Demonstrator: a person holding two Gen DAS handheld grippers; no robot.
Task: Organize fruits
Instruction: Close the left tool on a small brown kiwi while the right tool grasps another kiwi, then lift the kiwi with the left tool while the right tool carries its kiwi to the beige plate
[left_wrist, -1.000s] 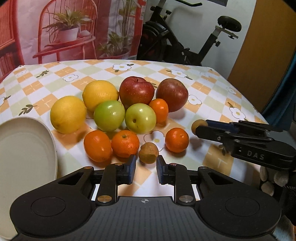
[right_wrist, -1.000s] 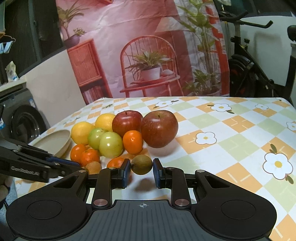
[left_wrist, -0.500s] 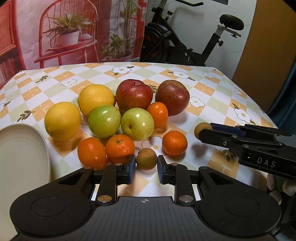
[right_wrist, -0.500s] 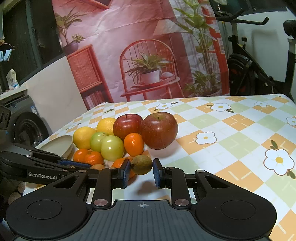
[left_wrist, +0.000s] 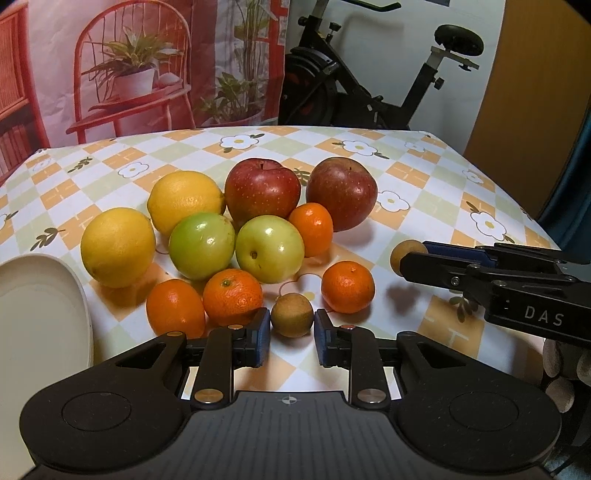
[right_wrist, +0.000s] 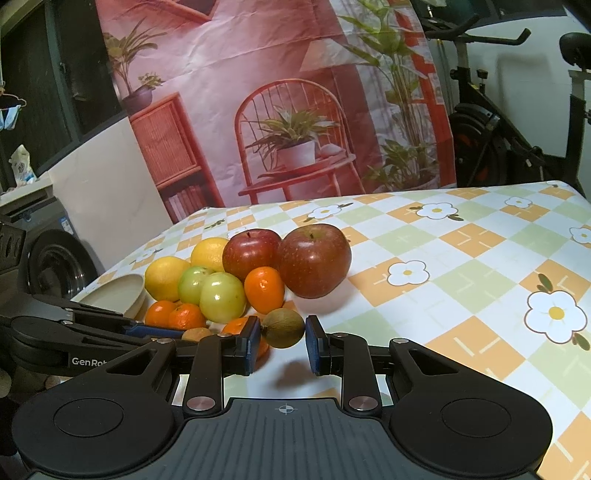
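Note:
A pile of fruit lies on the checked tablecloth: two red apples (left_wrist: 263, 194), two lemons (left_wrist: 117, 246), two green apples (left_wrist: 269, 249) and several tangerines (left_wrist: 347, 287). My left gripper (left_wrist: 291, 325) is open, its tips on either side of a small brown kiwi (left_wrist: 291, 314) that rests on the cloth. My right gripper (right_wrist: 282, 330) is shut on another brown kiwi (right_wrist: 283, 328) and holds it just above the cloth; it shows in the left wrist view (left_wrist: 406, 254) at the right.
A cream plate (left_wrist: 40, 317) lies at the left edge of the table, and shows in the right wrist view (right_wrist: 118, 293). An exercise bike (left_wrist: 369, 88) and a printed backdrop stand behind the table. The table edge runs along the right.
My left gripper has moved forward, so the small kiwi now sits between its tips. My right gripper has lifted slightly with its kiwi.

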